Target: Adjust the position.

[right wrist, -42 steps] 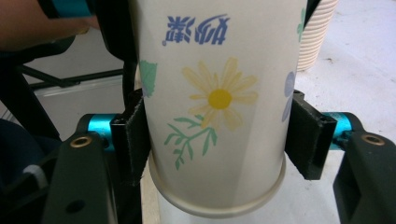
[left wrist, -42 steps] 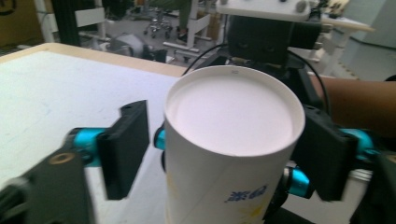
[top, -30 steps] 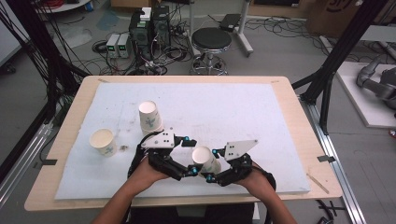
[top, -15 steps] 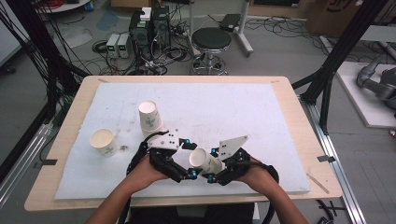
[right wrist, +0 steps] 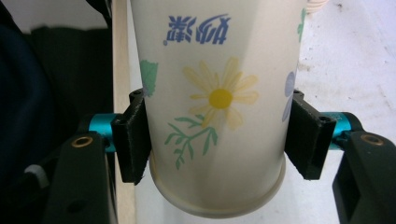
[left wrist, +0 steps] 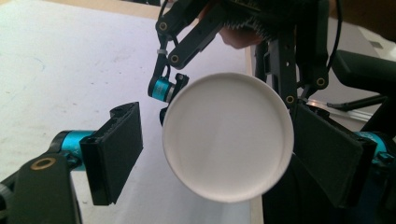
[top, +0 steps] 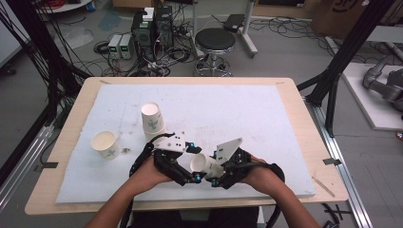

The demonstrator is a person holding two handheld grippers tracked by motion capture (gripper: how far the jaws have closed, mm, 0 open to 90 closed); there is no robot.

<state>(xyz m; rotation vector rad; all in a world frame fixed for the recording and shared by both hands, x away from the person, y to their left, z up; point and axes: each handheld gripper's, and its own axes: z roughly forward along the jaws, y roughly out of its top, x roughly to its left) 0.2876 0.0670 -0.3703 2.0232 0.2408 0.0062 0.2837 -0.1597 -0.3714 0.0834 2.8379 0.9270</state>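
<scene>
A flowered paper cup (right wrist: 219, 93) lies on its side in the air over the near part of the white mat (top: 237, 109). My right gripper (right wrist: 219, 135) is shut on it near its base, one pad on each side. The cup (top: 202, 163) has its mouth (left wrist: 229, 135) turned toward my left gripper (left wrist: 219, 158). That gripper is open, with its jaws on either side of the rim and a gap at the left pad (left wrist: 114, 151). In the high view the left gripper (top: 194, 161) and right gripper (top: 215, 169) meet at the cup.
An upright paper cup (top: 105, 144) stands at the mat's left. A short stack of cups (top: 152, 118) stands just beyond my left hand. The table's near wooden edge (top: 142, 204) is right under the hands. A stool (top: 215, 40) and cables lie beyond the table.
Both hands and the held cup have shifted slightly to the left. The right gripper's hold on the cup is the same.
</scene>
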